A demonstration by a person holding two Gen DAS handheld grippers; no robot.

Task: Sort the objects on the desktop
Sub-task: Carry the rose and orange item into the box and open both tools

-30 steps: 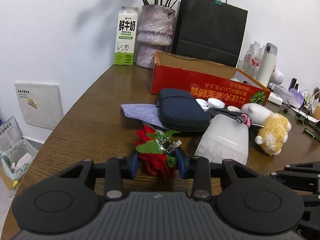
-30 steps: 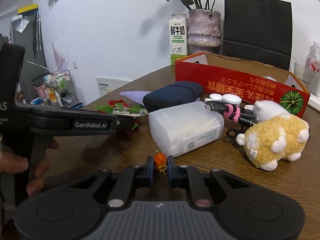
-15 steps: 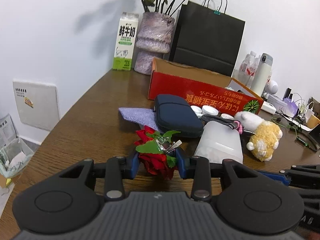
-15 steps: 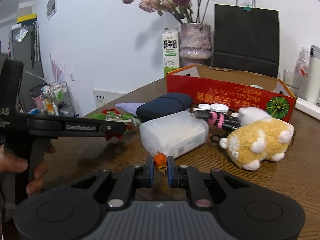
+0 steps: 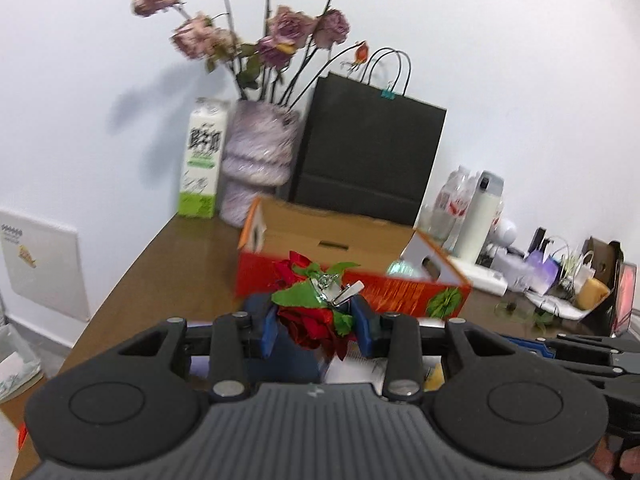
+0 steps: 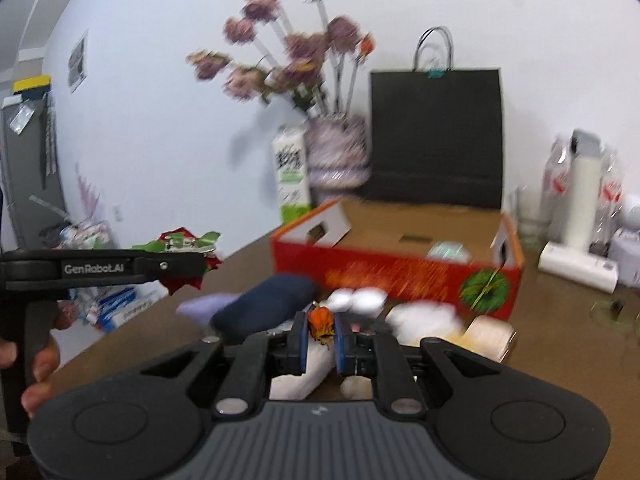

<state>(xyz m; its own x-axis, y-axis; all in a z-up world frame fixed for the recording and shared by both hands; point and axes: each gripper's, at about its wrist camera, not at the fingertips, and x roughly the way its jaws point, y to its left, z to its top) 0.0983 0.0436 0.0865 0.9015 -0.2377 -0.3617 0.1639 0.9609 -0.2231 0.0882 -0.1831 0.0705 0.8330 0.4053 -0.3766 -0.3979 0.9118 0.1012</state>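
Note:
My left gripper point(image 5: 316, 326) is shut on a red fabric rose point(image 5: 312, 320) with green leaves and a metal clip, held in the air above the table. It also shows at the left of the right wrist view point(image 6: 188, 258). My right gripper point(image 6: 320, 338) is shut on a small orange flower bud point(image 6: 321, 322), also lifted. Beyond both stands an open red cardboard box point(image 5: 400, 292) point(image 6: 400, 276). Below lie a navy pouch point(image 6: 264, 304), a purple cloth point(image 6: 200, 306), white lids point(image 6: 356, 298) and a plush toy point(image 6: 486, 334).
At the back stand a milk carton point(image 5: 202, 164), a vase of dried roses point(image 5: 260, 160) and a black paper bag point(image 5: 368, 156). A white bottle point(image 5: 480, 216) and cluttered small items point(image 5: 560, 280) are at the right. The table edge point(image 5: 120, 280) curves at the left.
Both grippers have risen well above the table with their flowers still held. The view now looks down into the red box, and the frames are blurred by motion.

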